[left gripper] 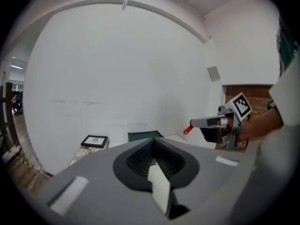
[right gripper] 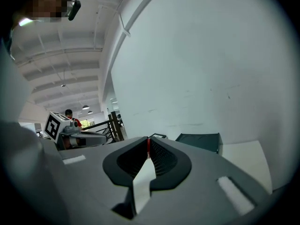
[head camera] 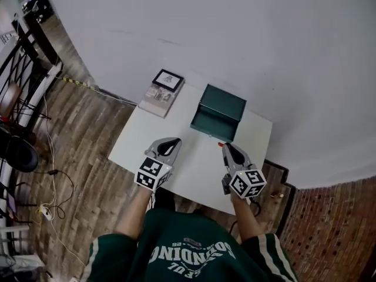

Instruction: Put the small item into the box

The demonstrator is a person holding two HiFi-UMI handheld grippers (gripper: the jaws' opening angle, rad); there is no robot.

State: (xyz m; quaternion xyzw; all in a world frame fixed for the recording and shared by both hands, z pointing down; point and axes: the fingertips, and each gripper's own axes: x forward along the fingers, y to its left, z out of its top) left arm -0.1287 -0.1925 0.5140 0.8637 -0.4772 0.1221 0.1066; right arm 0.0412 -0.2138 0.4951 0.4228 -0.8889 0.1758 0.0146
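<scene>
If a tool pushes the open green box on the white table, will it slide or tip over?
The green box looks rigid with flat sides, so it would probably slide rather than deform. Its raised lid may put weight toward the back, so a high push could tip it. The white table looks smooth, so little force may suffice.

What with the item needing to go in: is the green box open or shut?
Open. In the head view the green box has its lid swung up at the far side, leaving the inside exposed.

A small red item (head camera: 220, 144) pinched in the right claw (head camera: 224, 147), near the open dark-green box (head camera: 218, 115)
</scene>
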